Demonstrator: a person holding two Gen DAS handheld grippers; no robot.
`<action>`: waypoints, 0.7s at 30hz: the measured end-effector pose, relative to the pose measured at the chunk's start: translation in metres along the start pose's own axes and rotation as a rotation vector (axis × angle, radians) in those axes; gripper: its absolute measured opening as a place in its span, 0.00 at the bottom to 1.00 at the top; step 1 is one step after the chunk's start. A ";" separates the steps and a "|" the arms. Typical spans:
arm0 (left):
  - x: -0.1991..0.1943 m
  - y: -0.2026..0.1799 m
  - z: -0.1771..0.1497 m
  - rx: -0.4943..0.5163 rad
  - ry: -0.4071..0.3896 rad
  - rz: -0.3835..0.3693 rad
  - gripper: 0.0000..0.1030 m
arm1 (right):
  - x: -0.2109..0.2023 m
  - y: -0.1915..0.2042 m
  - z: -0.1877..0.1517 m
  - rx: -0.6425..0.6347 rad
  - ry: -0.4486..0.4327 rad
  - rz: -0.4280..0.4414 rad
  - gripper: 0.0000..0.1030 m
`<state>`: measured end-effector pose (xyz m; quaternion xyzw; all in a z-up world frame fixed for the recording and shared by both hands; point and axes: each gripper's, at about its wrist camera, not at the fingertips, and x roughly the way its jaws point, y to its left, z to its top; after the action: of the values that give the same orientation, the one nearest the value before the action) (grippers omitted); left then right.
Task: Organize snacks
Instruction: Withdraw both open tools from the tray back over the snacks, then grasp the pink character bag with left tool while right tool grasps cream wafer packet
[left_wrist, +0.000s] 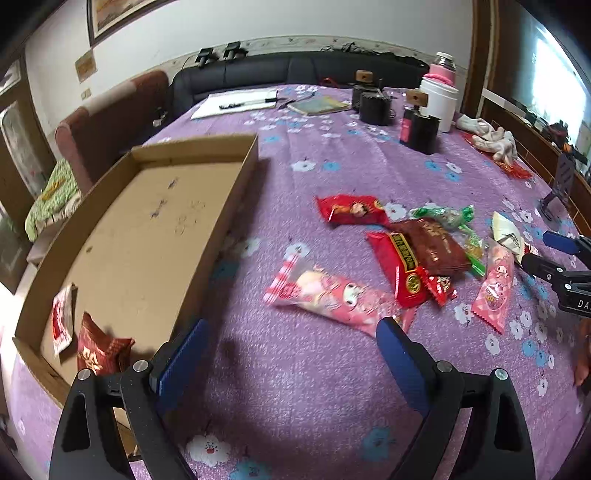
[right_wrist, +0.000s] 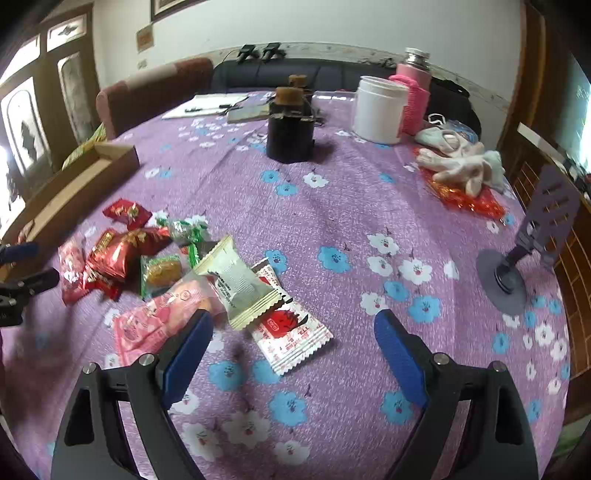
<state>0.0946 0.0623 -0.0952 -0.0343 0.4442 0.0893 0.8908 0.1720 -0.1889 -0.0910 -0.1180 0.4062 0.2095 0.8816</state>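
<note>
A pile of snack packets lies on the purple flowered tablecloth (left_wrist: 295, 387). My left gripper (left_wrist: 291, 343) hovers open, with nothing between its blue pads, just short of a long pink packet (left_wrist: 328, 299). To its left stands a shallow cardboard box (left_wrist: 236, 192) with a dark red packet (left_wrist: 99, 354) and a red-and-white packet (left_wrist: 62, 321) in its near corner. My right gripper (right_wrist: 293, 332) is open over a red-and-white packet (right_wrist: 291, 332). A cream packet (right_wrist: 236, 280) and a pink packet (right_wrist: 155, 321) lie beside it. Red packets (right_wrist: 122, 251) and green candy (right_wrist: 162, 269) are further left.
At the back of the table stand black cylinders (right_wrist: 290, 136), a white jar (right_wrist: 378, 110), a pink flask (right_wrist: 415, 96) and a notebook with a pen (left_wrist: 240, 103). White gloves (right_wrist: 461, 166) and a purple stand (right_wrist: 524, 251) are on the right. A sofa lies behind.
</note>
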 end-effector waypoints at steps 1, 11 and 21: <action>0.001 0.000 0.000 -0.007 0.004 -0.004 0.92 | 0.002 0.000 0.000 -0.004 0.002 0.010 0.86; 0.020 -0.012 0.023 -0.140 0.076 -0.040 0.92 | 0.011 0.011 0.015 -0.049 -0.029 0.095 0.86; 0.032 -0.025 0.023 -0.156 0.095 -0.026 0.91 | 0.014 0.017 0.022 -0.052 -0.036 0.126 0.67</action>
<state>0.1359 0.0447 -0.1076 -0.1136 0.4771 0.1102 0.8645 0.1868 -0.1616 -0.0888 -0.1112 0.3914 0.2773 0.8704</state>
